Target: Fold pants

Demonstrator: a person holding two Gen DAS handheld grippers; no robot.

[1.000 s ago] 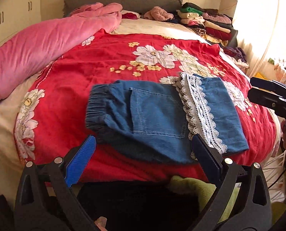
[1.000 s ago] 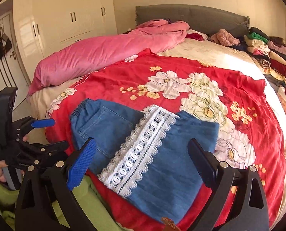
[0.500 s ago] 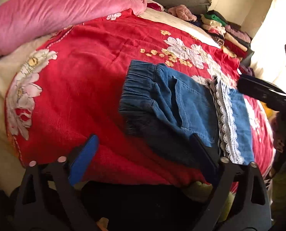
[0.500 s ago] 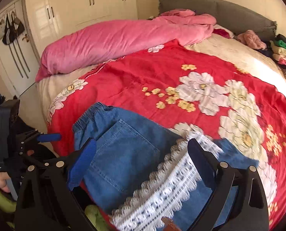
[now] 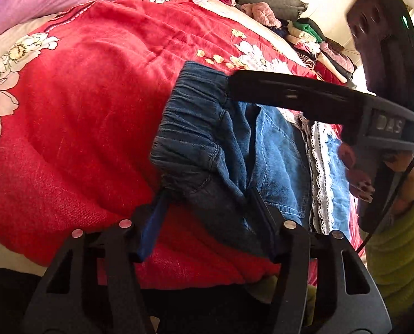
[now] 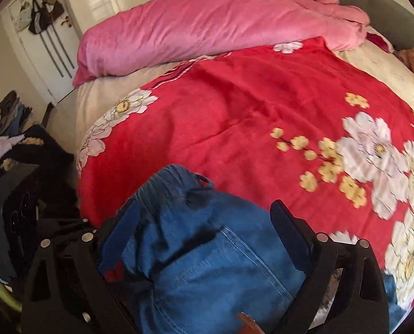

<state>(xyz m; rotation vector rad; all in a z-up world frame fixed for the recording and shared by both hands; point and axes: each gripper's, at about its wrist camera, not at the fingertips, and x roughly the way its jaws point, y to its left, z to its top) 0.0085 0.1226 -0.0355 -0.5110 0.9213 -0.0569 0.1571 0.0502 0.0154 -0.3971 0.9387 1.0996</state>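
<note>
1. The folded blue denim pants with white lace trim (image 5: 279, 150) lie on the red floral bed blanket (image 5: 81, 111), at the bed's six-o'clock edge.
2. Left tongs (image 5: 207, 203) – closing around the elastic waistband corner, pads not yet pressing.
3. Right tongs (image 6: 207, 222) – spread wide, closing, denim between them.

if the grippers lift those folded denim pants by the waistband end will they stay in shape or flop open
Likely to flop: the denim pants lie soft and creased on the red floral blanket, so free layers may sag open. The gathered waistband looks thick, probably a firm hold for the closing left gripper. The lace trim could snag.
</note>
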